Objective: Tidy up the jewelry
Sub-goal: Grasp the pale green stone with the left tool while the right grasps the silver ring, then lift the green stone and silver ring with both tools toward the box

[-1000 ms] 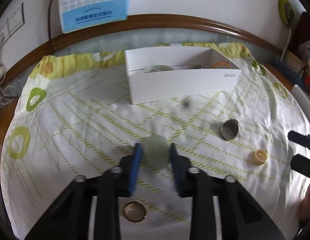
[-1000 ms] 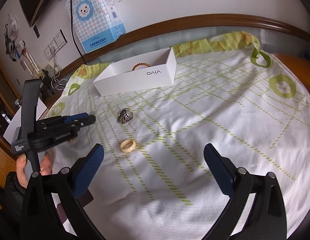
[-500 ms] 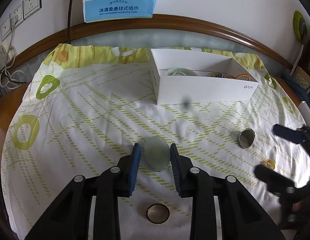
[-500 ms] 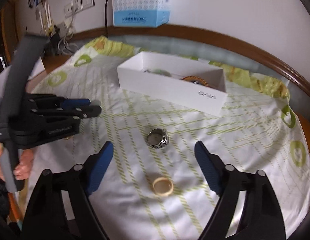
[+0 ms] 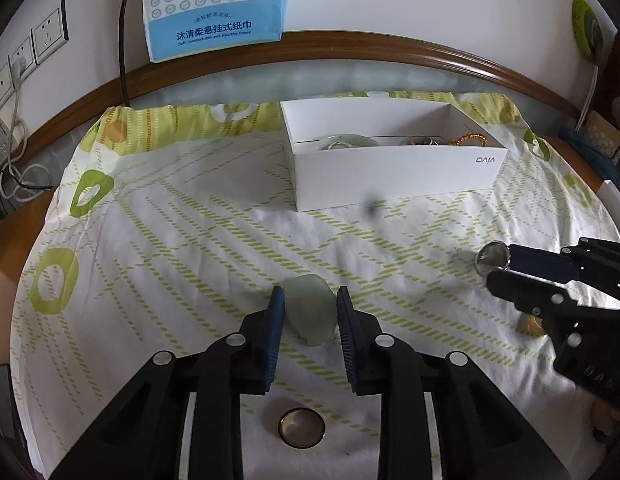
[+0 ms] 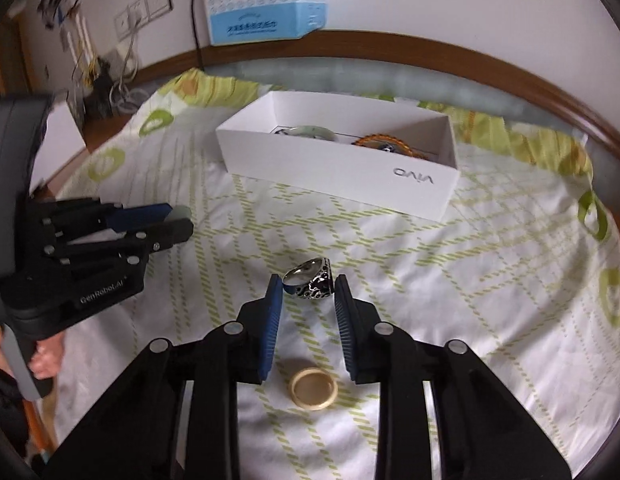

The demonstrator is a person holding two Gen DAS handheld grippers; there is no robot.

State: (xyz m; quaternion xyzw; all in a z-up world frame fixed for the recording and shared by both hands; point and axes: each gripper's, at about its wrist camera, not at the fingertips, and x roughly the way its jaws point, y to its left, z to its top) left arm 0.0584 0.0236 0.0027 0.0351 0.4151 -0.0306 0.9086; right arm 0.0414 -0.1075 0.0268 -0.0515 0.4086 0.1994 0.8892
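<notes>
Risk: silver ring (image 6: 310, 279) slipping from right gripper (image 6: 308, 294), jaws barely bracketing it; left gripper (image 5: 308, 307) jaws clamping jade pendant (image 5: 311, 314), smooth, prone to twisting loose.

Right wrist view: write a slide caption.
Right gripper closes around a silver ring, cream ring below, white box beyond.

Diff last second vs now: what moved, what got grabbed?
The right gripper swung from wide open over bare cloth, past the cream ring, and narrowed around the silver ring; contact unclear. The left gripper stays clamped on the jade piece. The box and gold ring haven't moved.
</notes>
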